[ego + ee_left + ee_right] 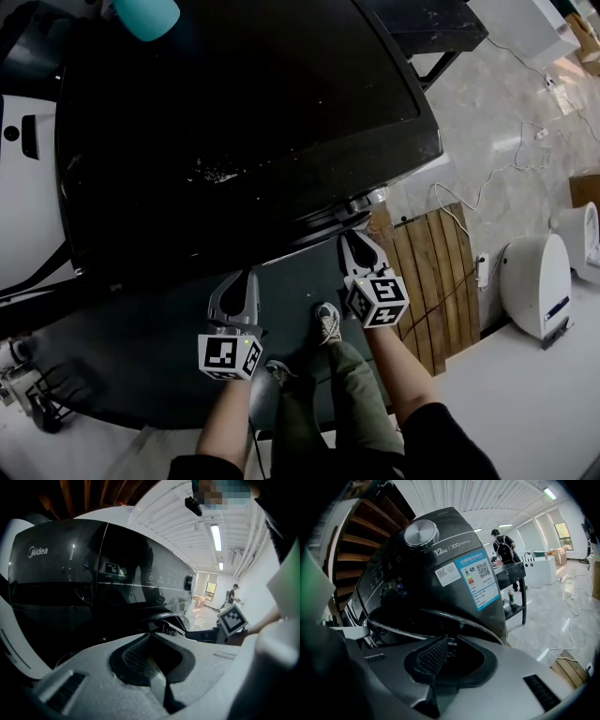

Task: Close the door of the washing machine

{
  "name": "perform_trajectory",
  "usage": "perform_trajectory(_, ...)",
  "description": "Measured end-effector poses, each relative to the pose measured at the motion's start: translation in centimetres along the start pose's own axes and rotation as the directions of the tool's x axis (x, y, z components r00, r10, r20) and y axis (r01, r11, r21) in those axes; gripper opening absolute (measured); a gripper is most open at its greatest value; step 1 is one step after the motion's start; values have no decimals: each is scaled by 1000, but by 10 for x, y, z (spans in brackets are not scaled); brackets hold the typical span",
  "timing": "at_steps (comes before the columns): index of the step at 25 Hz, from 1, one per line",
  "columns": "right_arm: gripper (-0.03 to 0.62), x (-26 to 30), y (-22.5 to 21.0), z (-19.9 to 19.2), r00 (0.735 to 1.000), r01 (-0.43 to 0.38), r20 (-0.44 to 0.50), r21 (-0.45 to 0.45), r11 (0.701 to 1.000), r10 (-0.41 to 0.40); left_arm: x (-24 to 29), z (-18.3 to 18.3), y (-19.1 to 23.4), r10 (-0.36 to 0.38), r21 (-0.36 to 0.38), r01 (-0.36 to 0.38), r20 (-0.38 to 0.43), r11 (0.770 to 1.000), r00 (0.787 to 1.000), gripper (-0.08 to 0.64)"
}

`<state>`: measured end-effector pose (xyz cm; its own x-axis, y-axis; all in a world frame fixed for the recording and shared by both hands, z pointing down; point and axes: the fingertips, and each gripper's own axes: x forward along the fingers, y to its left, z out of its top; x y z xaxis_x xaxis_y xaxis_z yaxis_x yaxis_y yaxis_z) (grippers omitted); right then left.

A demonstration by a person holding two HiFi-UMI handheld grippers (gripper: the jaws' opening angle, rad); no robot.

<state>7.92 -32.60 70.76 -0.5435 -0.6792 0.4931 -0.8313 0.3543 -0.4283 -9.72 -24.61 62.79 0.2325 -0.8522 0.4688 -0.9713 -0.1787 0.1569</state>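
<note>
The black washing machine fills the head view; its front carries a round knob and a blue label. Its round door, edged with a chrome ring, stands slightly ajar at the machine's front right. My right gripper reaches that chrome edge, and its fingertips are closed on the door's rim. My left gripper hangs lower left of it, in front of the glossy dark front panel, touching nothing. Its jaws are shut and empty.
A wooden slatted pallet lies right of the machine, with cables and a white appliance beyond. Another white machine stands at the left. The holder's shoes rest on a dark mat. A person stands far back.
</note>
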Motion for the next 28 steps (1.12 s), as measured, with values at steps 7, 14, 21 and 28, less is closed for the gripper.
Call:
perform_trajectory(7,48,1,-1,-1,1000,1,-7,-23,1000,-2,5,-4,-2,-5,10,5,-7,1000,1000,11)
perform_trajectory(14,43,8,-1,2,1000,-6,-12,-50,999,6,9,-5,0,7,8,-7,-3,1000,1000,11)
perform_trajectory(21,41,8,1,3,1000,-15,-1,-78,997,15,12,-7,-1,-8,15,8,-13,1000,1000,11)
perform_trajectory(28,31,-3,4,4,1000,10,-8,-103,995,-11,4,2,-10,-46,36,46,4,998,999,11)
